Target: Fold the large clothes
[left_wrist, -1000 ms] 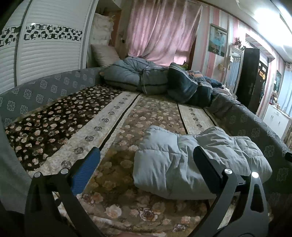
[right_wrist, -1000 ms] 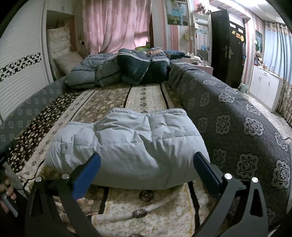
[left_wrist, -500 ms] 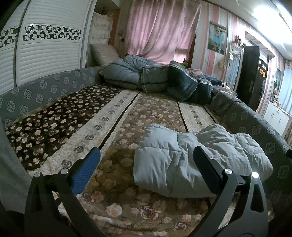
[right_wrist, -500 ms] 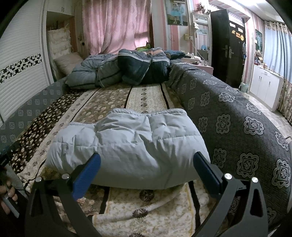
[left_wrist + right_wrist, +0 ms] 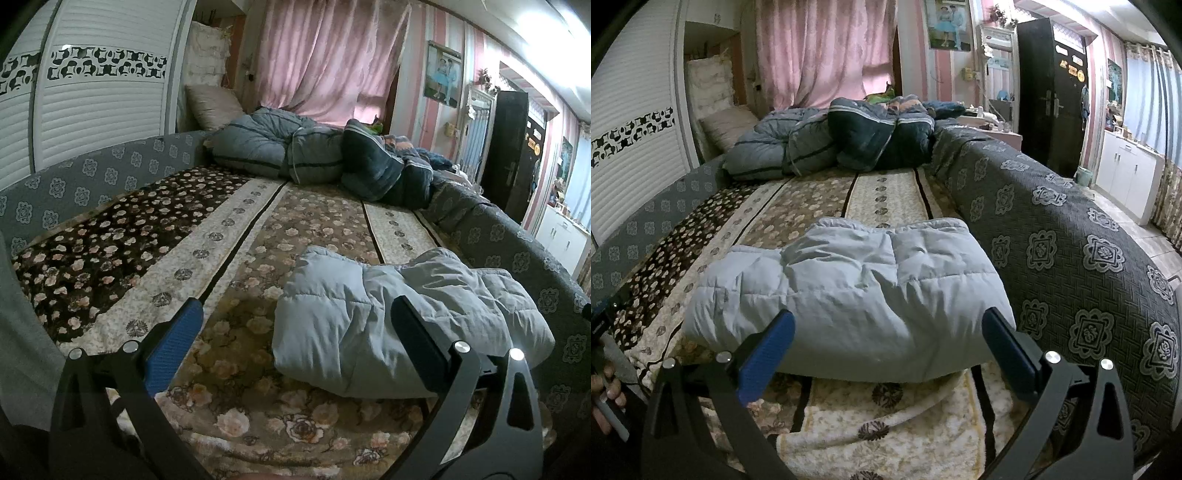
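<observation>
A pale grey-blue padded jacket (image 5: 399, 317) (image 5: 857, 295) lies folded into a thick bundle on the flowered bed cover (image 5: 236, 258) (image 5: 812, 199), near the bed's right side. My left gripper (image 5: 295, 332) hovers open over the cover, the bundle showing between and behind its fingers. Its blue pad (image 5: 173, 343) is left of the jacket. My right gripper (image 5: 886, 336) is open too, held just short of the bundle's near edge, with nothing between its fingers.
Rolled dark quilts (image 5: 317, 155) (image 5: 849, 140) and a pillow (image 5: 214, 107) pile up at the bed's far end. A grey patterned spread (image 5: 1071, 251) drapes the right side. White wardrobe doors (image 5: 92, 103) stand left. A hand (image 5: 605, 398) shows at the left edge.
The left wrist view has drifted slightly, so the jacket sits a little higher in frame. The right gripper and the jacket have barely moved.
</observation>
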`<state>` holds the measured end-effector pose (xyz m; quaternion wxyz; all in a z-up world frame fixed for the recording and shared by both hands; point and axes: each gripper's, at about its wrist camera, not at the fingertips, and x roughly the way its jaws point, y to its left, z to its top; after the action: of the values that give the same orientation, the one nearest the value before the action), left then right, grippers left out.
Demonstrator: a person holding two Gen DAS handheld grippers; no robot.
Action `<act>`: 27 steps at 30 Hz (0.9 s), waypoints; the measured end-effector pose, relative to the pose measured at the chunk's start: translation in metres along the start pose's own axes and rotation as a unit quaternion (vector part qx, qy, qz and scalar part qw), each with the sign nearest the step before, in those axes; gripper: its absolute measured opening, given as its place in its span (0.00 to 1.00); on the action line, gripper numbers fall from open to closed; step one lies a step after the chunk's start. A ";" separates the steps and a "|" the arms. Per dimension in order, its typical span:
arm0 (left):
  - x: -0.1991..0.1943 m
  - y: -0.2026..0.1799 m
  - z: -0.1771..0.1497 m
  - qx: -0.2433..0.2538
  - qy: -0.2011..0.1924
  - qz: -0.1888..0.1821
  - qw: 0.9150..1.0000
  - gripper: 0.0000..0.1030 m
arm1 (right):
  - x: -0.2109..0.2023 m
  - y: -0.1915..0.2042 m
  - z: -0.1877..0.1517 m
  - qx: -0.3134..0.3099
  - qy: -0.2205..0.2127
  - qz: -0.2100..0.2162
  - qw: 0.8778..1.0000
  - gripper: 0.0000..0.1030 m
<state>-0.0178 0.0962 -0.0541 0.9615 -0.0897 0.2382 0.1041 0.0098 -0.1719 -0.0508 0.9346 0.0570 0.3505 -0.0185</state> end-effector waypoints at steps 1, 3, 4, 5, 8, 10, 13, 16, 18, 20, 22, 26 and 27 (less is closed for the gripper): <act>0.000 0.000 0.000 0.002 0.001 0.001 1.000 0.97 | 0.000 0.000 0.000 0.001 0.000 0.000 1.000 0.98; 0.002 0.000 0.000 0.002 0.003 0.003 1.000 0.97 | 0.000 0.000 0.000 0.002 -0.001 0.001 1.000 0.98; 0.002 0.001 0.000 0.002 0.004 0.004 1.000 0.97 | 0.000 0.000 0.000 0.001 0.000 0.001 1.000 0.98; 0.002 0.001 -0.001 0.002 0.004 0.005 1.000 0.97 | 0.000 -0.001 0.000 0.001 0.000 0.001 1.000 0.98; 0.003 0.001 -0.001 0.002 0.004 0.005 1.000 0.97 | 0.000 -0.001 0.000 0.000 0.001 0.002 1.000 0.98; 0.003 0.001 -0.001 0.003 0.004 0.005 1.000 0.97 | -0.001 0.000 -0.001 0.000 0.001 0.002 1.000 0.98; 0.004 0.000 -0.002 0.005 0.006 0.007 1.000 0.97 | -0.001 0.000 -0.001 0.002 0.000 0.002 1.000 0.98; 0.004 0.000 -0.002 0.005 0.008 0.007 1.000 0.97 | -0.001 -0.001 -0.001 0.008 -0.001 0.000 1.000 0.98; 0.004 0.000 -0.002 0.005 0.008 0.005 1.000 0.97 | -0.001 -0.001 -0.001 0.012 0.000 0.000 1.000 0.98; 0.005 0.000 -0.003 0.006 0.008 0.005 1.000 0.97 | -0.001 0.000 -0.001 0.007 0.002 -0.001 1.000 0.98; 0.005 0.000 -0.003 0.004 0.009 0.006 1.000 0.97 | -0.001 0.003 -0.001 0.000 0.002 -0.004 1.000 0.98; 0.006 -0.001 -0.005 0.003 0.013 0.005 1.000 0.97 | -0.002 0.006 0.000 -0.001 0.002 -0.005 1.000 0.98; 0.006 -0.001 -0.005 0.003 0.013 0.005 1.000 0.97 | -0.002 0.006 0.000 0.000 0.002 -0.005 1.000 0.98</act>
<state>-0.0144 0.0949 -0.0613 0.9580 -0.0866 0.2519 0.1066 0.0091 -0.1664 -0.0492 0.9338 0.0550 0.3529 -0.0224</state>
